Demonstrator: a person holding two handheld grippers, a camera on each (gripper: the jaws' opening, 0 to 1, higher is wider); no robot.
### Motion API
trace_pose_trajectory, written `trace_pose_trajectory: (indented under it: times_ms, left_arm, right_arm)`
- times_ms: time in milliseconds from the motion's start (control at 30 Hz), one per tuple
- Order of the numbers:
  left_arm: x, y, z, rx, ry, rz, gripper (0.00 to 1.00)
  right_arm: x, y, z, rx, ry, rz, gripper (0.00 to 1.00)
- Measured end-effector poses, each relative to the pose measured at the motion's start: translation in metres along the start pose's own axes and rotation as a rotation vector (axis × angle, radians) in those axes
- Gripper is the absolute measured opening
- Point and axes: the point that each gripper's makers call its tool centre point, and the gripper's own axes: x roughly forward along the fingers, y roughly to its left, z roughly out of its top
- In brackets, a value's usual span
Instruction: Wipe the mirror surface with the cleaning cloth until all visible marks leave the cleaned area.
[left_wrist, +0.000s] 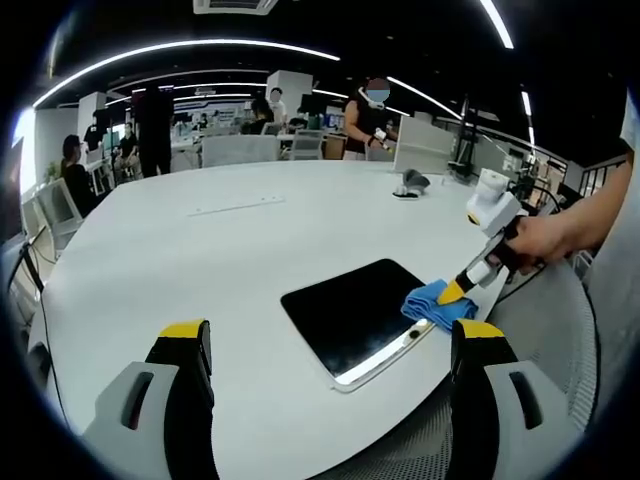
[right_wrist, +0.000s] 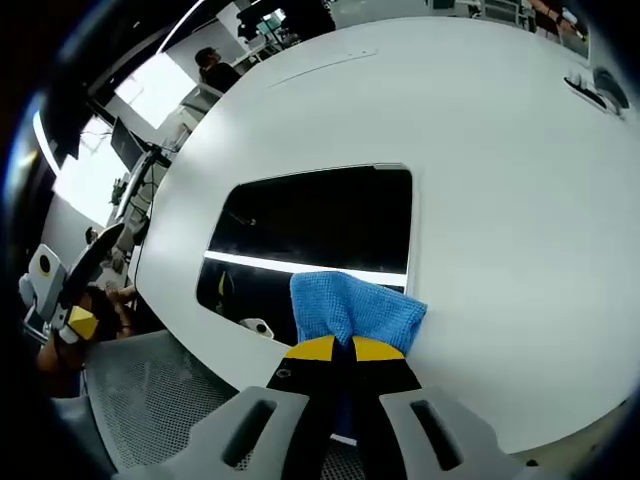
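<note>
A dark rectangular mirror (left_wrist: 350, 318) lies flat near the front edge of the white round table (left_wrist: 230, 260). A blue cleaning cloth (left_wrist: 436, 304) rests on the mirror's right corner. My right gripper (left_wrist: 455, 293) comes in from the right, held by a hand, and pinches that cloth. My left gripper (left_wrist: 331, 332) stands open and wide, hovering short of the mirror with nothing between its jaws. In the right gripper view my right gripper (right_wrist: 340, 348) is shut on the blue cloth (right_wrist: 352, 305), pressed on the mirror's (right_wrist: 310, 220) near edge. My left gripper (right_wrist: 75, 315) shows at the far left.
A small dark object (left_wrist: 410, 184) lies at the table's far side, also seen as the dark object (right_wrist: 597, 86). A thin flat strip (left_wrist: 240, 206) lies mid-table. A grey mesh chair (right_wrist: 150, 400) stands under the near edge. People and desks are beyond the table.
</note>
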Motion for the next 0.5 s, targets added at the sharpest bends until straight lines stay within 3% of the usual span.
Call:
trace_pose_trajectory:
  times_ms: [500]
  left_arm:
    - [0.001,0.003,0.000,-0.007,0.000,0.007,0.99]
  right_arm:
    - [0.008,-0.004,0.020,-0.009,-0.014,-0.020,0.00]
